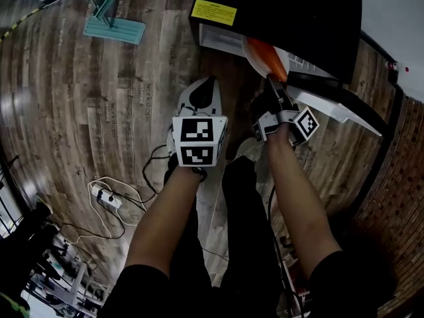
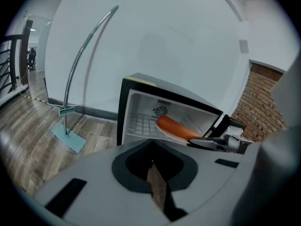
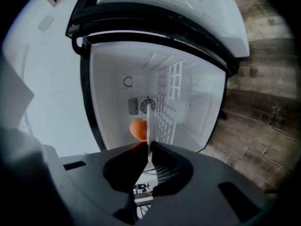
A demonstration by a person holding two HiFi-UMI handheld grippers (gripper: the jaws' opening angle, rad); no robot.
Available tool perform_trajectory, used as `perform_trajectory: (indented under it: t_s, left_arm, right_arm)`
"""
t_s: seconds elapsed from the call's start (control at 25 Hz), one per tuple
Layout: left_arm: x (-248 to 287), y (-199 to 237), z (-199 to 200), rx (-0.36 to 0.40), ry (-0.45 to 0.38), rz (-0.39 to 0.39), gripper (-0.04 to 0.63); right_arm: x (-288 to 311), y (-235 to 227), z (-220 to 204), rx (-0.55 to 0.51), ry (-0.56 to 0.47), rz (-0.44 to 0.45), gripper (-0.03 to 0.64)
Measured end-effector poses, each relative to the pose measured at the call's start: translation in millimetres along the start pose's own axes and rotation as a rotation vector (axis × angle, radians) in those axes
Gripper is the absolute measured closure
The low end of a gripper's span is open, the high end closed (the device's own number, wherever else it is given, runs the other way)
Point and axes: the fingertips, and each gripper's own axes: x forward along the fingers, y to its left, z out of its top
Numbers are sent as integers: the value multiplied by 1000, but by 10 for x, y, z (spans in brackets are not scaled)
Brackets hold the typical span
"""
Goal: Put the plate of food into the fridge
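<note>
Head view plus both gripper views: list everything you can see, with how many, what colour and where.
fridge: one, black outside, white inside, on the floor ahead, door open
plate: one, white, at the fridge's mouth, seen edge-on in the right gripper view
food: one piece, orange, on the plate
mop: one, teal head, on the floor left of the fridge
power strip: one, white, on the floor at left, cables attached
floor: wood planks, grey-brown
brick wall: reddish, at right
left gripper: jaws together, empty
right gripper: clamped on the plate's rim
</note>
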Motion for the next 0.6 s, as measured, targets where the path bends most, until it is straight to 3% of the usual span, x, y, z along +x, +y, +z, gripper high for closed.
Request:
perform_trajectory:
  t_s: [0.28,0.6]
  left_arm:
    - [195,-80,-203,31,44,-52,598]
    - [209,9,-196,47,80,-59,598]
  right_arm:
    - [660,-167,116,-42,-23,-34,584]
    - [925,-388,296,-39,-89,-127,584]
